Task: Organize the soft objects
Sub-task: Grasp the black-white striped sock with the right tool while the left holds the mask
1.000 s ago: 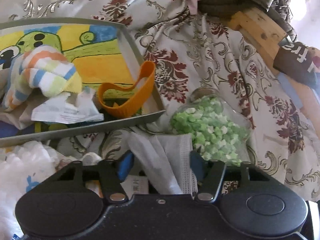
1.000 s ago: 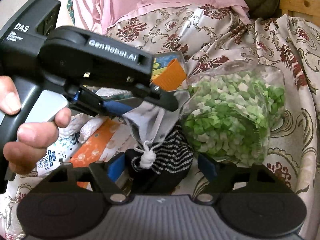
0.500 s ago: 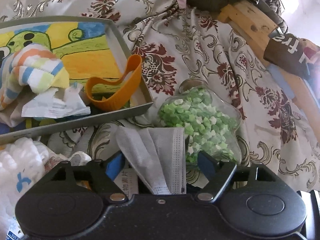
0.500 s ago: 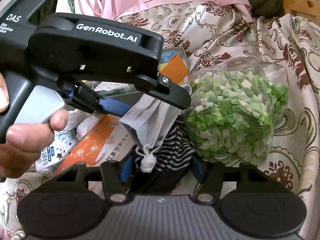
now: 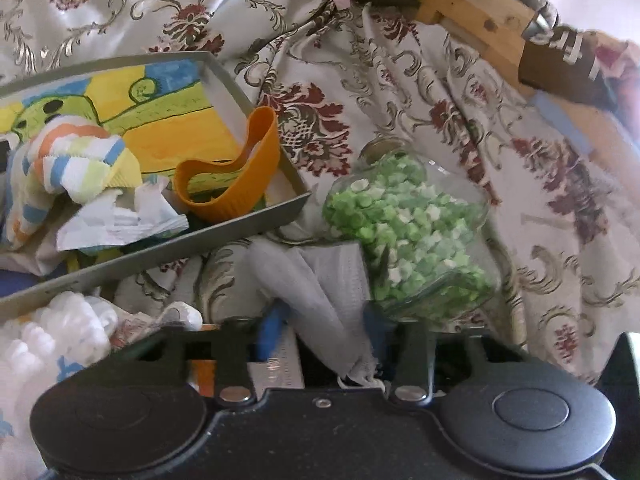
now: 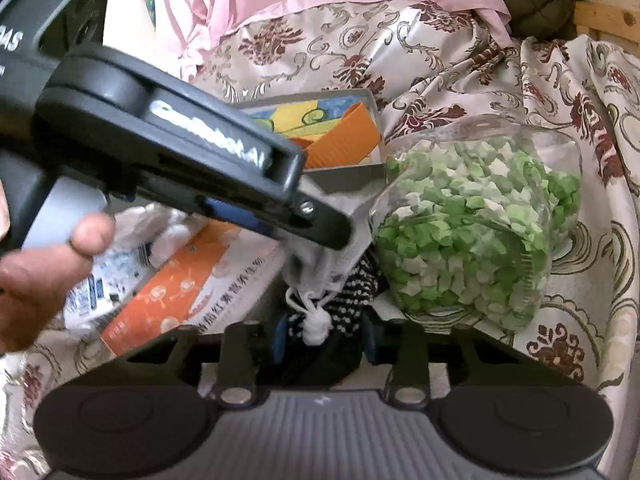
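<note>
Floral cloth covers the whole surface and lies in deep folds, bare across the top and right of the left wrist view; that is the widest open room. A wooden frame edges it at upper right.

At left in that view sits the tray, its near rim running diagonally and its right corner just beside the jar. Inside lie a striped towel, crumpled paper and an orange band leaning on the right wall. The jar, full of green bits, lies on its side close to the grippers, crowding the lower centre.

The left gripper has just been closing, and its jaws now pinch the grey mask, which drapes between tray rim and jar. In the right wrist view the same gripper crosses from upper left, a hand on its handle. The right gripper has also been closing; its jaws clamp the sock, black with white stripes, under the mask's knotted ear loop. An orange packet lies at lower left.
</note>
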The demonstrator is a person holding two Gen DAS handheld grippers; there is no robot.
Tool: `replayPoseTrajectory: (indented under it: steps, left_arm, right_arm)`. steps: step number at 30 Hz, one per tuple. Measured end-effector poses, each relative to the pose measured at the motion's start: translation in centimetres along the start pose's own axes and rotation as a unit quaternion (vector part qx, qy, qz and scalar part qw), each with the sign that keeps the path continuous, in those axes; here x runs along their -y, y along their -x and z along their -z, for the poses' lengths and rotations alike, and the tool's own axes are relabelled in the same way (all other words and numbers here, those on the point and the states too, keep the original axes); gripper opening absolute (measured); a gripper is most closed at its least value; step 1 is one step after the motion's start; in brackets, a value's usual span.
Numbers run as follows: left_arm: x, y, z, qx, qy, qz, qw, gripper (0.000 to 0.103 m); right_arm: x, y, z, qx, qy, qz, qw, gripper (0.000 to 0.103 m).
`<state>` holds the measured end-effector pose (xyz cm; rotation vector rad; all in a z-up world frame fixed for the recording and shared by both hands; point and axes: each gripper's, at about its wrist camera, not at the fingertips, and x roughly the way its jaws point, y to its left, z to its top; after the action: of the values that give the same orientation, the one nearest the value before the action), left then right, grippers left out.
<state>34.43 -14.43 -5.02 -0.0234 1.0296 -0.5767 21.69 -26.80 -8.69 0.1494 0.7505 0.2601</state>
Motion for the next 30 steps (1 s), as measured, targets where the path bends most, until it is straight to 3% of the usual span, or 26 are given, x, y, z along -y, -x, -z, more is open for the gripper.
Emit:
replayPoseTrajectory:
  steps: [4,10,18,25,30]
  left_arm:
    - [-0.4,0.4,0.5,0.011,0.029,-0.004,0.9995,0.016]
    - [-1.1,2.4,2.0,0.039,0.065,-0.009,0.9971,0.008]
    - [-2.2,7.6,5.4,0.08,0.111,-0.013,0.9905,0.007]
    - [-3.0,11.0,9.6,0.076,0.128,-0.017,0.9886,0.007]
    - [-3.3,11.6,11.0,0.068,0.135,-0.044,0.9875,0.008]
  right_arm:
    - [-0.6,0.0,0.0,-0.004,0.02,0.01,1.0,0.024]
    - [-1.7,0.5,0.2,-0.006,0.062,0.024,0.998,0.013]
    - [-2.5,2.8,0.7,0.005,0.09,0.033,0.995,0.01]
    - [-2.8,6.2,1.2,0.008,0.082,0.008,0.997,0.01]
    - [-2.9,5.9,1.3,-0.002,0.083,0.015,0.996,0.01]
